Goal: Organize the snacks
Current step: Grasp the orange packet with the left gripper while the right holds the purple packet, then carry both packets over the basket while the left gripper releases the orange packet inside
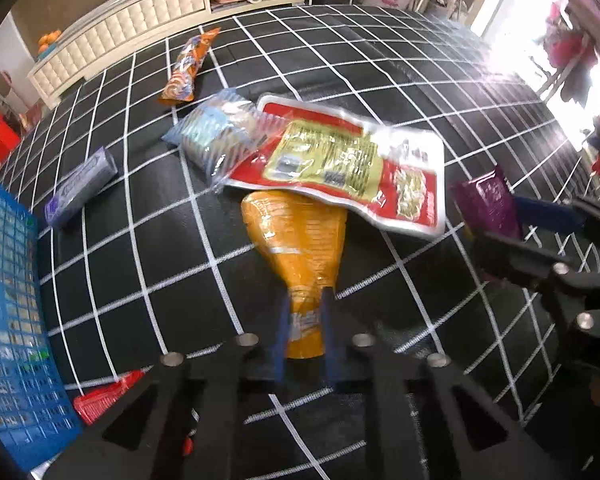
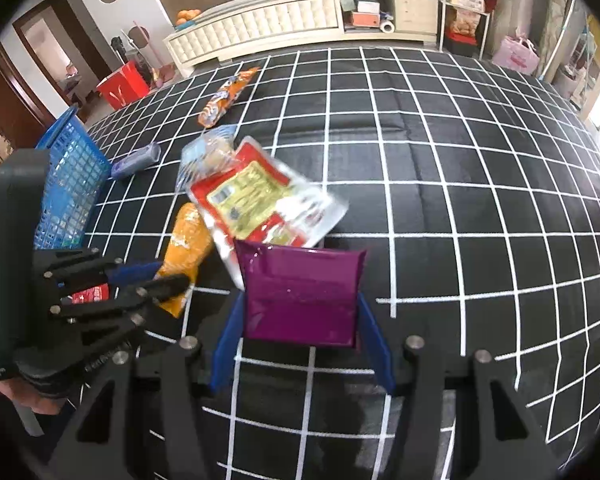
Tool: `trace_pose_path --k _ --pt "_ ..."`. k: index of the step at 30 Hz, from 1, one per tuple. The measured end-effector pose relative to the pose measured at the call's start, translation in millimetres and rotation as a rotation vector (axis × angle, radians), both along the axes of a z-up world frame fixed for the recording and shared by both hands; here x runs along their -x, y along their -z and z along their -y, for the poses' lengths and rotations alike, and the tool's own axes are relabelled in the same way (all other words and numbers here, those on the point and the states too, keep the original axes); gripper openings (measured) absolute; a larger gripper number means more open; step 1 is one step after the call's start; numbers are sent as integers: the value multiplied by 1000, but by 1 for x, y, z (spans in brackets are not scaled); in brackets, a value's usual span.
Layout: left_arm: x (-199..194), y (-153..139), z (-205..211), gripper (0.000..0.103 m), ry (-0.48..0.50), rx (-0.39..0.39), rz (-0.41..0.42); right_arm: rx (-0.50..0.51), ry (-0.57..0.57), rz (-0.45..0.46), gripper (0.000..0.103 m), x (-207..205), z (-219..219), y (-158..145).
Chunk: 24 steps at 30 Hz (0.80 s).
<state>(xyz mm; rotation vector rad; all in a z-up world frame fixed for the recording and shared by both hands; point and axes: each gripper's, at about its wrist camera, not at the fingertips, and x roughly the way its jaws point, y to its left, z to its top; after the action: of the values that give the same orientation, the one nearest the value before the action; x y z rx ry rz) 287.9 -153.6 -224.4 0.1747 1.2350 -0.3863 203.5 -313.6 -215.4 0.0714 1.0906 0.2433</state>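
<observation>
Left claw [image 1: 304, 332] pinched shut on near tail of orange snack bag [image 1: 296, 236], its far end tucked under red pouch [image 1: 352, 164] mid desk [image 1: 380, 76]. Right claw [image 2: 300, 320] clamps purple pack [image 2: 300, 292] by its sides. Both look light, soft, crinkly, slippery film; grip seams. Blue basket [image 1: 8, 300] near left.

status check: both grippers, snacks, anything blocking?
Left gripper shut on orange snack pack. Right gripper shut on purple packet. Red pouch overlaps the orange pack's far end. Blue basket left.
</observation>
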Motion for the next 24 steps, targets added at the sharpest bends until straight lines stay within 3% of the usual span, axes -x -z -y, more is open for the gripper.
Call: trace_pose_path --k 8,24 --pt "30 -19 -24 10 -60 27 29 -5 -9 22 61 12 -11 -18" --pt "97 -139 -111 10 -152 55 279 29 -149 180 61 42 -101 -98"
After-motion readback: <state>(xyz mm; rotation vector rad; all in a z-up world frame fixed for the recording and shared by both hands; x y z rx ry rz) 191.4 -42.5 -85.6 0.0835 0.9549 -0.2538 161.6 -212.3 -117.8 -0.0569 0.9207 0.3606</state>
